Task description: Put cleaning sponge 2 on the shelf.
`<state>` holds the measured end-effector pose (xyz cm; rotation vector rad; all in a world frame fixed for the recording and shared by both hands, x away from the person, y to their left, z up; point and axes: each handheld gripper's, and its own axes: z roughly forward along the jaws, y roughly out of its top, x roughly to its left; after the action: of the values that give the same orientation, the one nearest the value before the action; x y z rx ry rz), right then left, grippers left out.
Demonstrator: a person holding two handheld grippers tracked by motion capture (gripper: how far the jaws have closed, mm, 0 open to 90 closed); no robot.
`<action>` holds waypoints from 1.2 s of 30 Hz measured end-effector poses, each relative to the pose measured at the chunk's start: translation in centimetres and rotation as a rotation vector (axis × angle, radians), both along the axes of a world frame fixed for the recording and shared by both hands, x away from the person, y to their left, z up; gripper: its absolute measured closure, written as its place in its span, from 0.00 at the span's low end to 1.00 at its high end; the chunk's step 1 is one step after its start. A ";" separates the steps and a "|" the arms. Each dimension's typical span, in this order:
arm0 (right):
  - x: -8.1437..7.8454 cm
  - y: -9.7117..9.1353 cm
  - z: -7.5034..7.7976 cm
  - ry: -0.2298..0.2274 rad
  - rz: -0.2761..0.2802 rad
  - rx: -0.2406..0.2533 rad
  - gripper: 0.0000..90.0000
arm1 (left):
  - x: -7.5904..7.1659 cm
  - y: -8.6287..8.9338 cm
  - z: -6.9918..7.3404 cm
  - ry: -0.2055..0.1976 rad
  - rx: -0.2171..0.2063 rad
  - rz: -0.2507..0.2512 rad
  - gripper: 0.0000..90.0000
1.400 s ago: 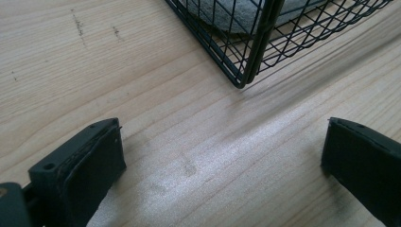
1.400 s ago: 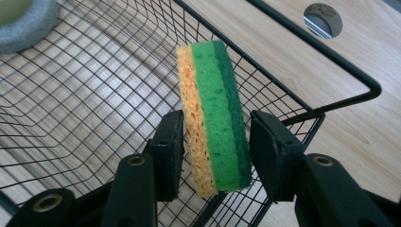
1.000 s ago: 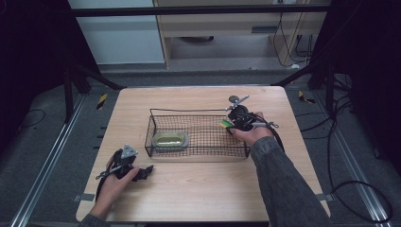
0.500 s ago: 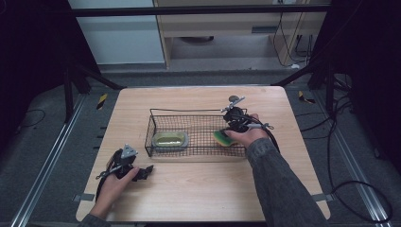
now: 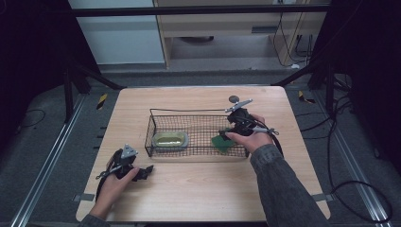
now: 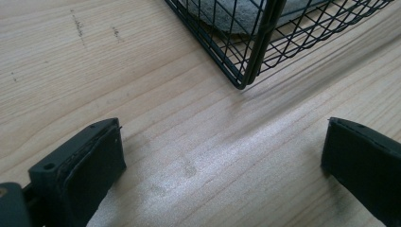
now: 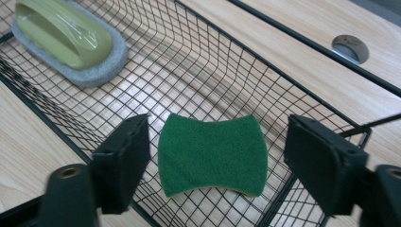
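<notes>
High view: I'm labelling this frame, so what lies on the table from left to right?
left gripper → grey-based scrubber with green handle, in the left end of the wire basket → green scouring pad, in the basket's right end → right gripper, just above that pad.

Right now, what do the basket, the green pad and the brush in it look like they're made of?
Basket: thin wire in an open grid, black, probably coated metal.
Green pad: coarse fibrous scouring face on a pale layer, likely sponge.
Brush: glossy olive handle, apparently plastic, on a grey matte foam-like or felt-like base.
</notes>
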<state>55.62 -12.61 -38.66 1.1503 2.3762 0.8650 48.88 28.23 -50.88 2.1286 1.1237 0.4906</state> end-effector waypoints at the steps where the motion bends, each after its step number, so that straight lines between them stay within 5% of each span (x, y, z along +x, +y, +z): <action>1: -0.1 -0.1 0.1 -0.004 -0.004 0.000 0.19 | 0.0 0.0 0.0 0.000 0.000 0.000 0.00; 6: -0.9 -1.0 0.6 -0.048 -0.034 0.015 0.10 | 0.0 0.0 0.0 0.000 0.001 -0.001 0.00; 22: -3.5 -6.6 1.2 -0.090 -0.128 0.076 0.07 | 0.0 0.0 0.0 0.000 0.000 -0.001 0.00; 26: -4.0 -7.6 0.3 -0.096 -0.156 0.077 0.07 | 0.0 0.0 0.0 0.000 0.000 -0.001 0.00; 36: -6.2 -12.3 -5.4 -0.111 -0.244 0.087 0.09 | 0.0 0.0 0.0 0.000 0.000 -0.001 0.00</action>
<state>49.38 -24.89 -44.01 1.3544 2.0751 0.9283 48.91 28.22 -50.88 2.1286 1.1223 0.4905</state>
